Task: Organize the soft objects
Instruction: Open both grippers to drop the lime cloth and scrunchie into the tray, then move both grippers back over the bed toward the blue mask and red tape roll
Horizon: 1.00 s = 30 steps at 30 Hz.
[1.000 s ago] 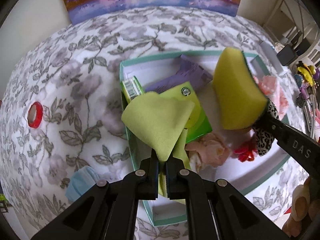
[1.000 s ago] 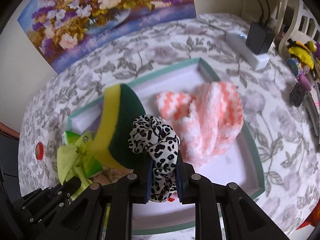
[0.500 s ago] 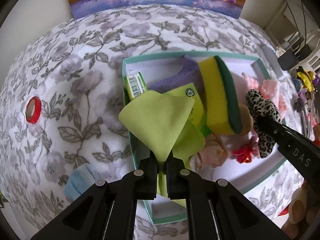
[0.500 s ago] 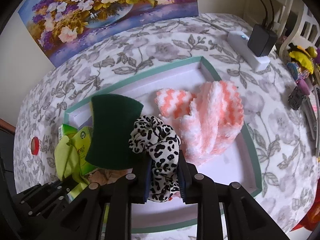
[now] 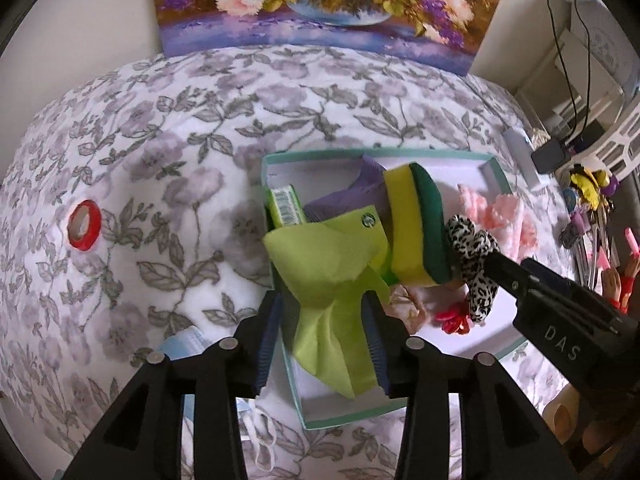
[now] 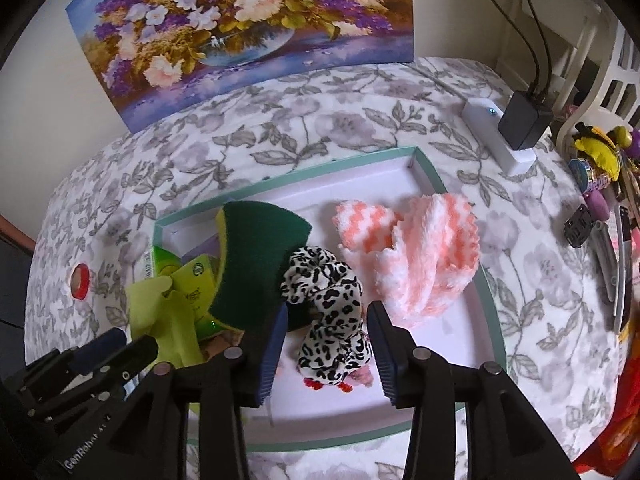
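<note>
You are dropping two soft things into the box (image 6: 424, 168) at once. The green cloth (image 5: 332, 264) is slumping between the spread fingers of your left gripper (image 5: 326, 332), no longer pinched, draping over the near left part of the box. The leopard scrunchie (image 6: 328, 304) is lying loose between the parted fingers of your right gripper (image 6: 326, 334), resting on the box floor just beside the sponge (image 6: 256, 260).

Already sitting in the box: the sponge standing on edge, the pink striped sock (image 6: 424, 256) on the right side, a green packet (image 5: 286, 204), a purple piece (image 5: 352, 196), a pale pink scrunchie (image 5: 408, 304) and something red (image 5: 452, 322) under the leopard one. The box is looking well filled.

What is left, as far as it shows: a blue face mask (image 5: 186, 346) is lying on the floral table (image 5: 160, 168) outside the box, just beside your left gripper. A red tape roll (image 5: 82, 226) is sitting well apart to the left; probably not a soft item. The right edge clutter is too blurred to judge.

Against half a second ago: both grippers were clamped then, left on the cloth, right on the scrunchie. Now both are standing wide. The sponge is staying roughly where it landed, leaning on the packet.
</note>
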### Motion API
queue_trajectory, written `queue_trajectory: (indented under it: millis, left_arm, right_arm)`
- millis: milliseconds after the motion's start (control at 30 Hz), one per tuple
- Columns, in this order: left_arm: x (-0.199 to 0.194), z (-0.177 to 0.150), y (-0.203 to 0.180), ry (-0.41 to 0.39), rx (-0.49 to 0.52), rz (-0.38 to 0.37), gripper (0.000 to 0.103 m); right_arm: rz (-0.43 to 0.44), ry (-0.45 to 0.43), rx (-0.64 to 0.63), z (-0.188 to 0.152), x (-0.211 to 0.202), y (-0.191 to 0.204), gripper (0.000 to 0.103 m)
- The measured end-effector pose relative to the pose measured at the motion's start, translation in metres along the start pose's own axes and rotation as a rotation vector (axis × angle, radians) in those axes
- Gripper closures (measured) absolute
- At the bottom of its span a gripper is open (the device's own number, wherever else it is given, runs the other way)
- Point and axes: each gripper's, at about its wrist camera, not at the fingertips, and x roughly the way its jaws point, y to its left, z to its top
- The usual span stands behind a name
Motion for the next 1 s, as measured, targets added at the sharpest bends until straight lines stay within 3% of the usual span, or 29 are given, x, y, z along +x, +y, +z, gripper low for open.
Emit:
queue_trajectory:
  millis: [100,233,300,333,400,533,600,1000]
  left_arm:
    - [-0.006,0.003,0.009,-0.030,-0.028,0.013,0.041]
    - [-0.007,0.006,0.025,-0.047,-0.074,0.058,0.036]
    - [-0.006,0.005,0.032,-0.049,-0.095,0.079,0.034]
    - [-0.005,0.006,0.035,-0.048,-0.105,0.086,0.029]
    - [-0.003,0.006,0.043,-0.052,-0.126,0.104,0.010]
    - [-0.002,0.006,0.057,-0.075,-0.171,0.152,0.006]
    - [0.000,0.006,0.063,-0.074,-0.195,0.172,0.002]
    - [-0.009,0.006,0.090,-0.095,-0.263,0.193,0.002]
  right_arm:
    - [-0.008,-0.005,-0.007,0.000,-0.004,0.002,0.041]
    - [-0.009,-0.012,-0.017,-0.001,-0.009,0.005,0.036]
    - [-0.006,-0.012,-0.023,-0.002,-0.010,0.007,0.029]
    - [-0.003,-0.011,-0.026,-0.003,-0.011,0.009,0.028]
    - [0.002,-0.011,-0.032,-0.003,-0.011,0.012,0.026]
    - [0.000,-0.004,-0.055,-0.005,-0.008,0.019,0.012]
    - [-0.004,-0.005,-0.062,-0.006,-0.007,0.021,0.000]
    - [-0.020,-0.022,-0.096,-0.010,-0.010,0.036,0.000]
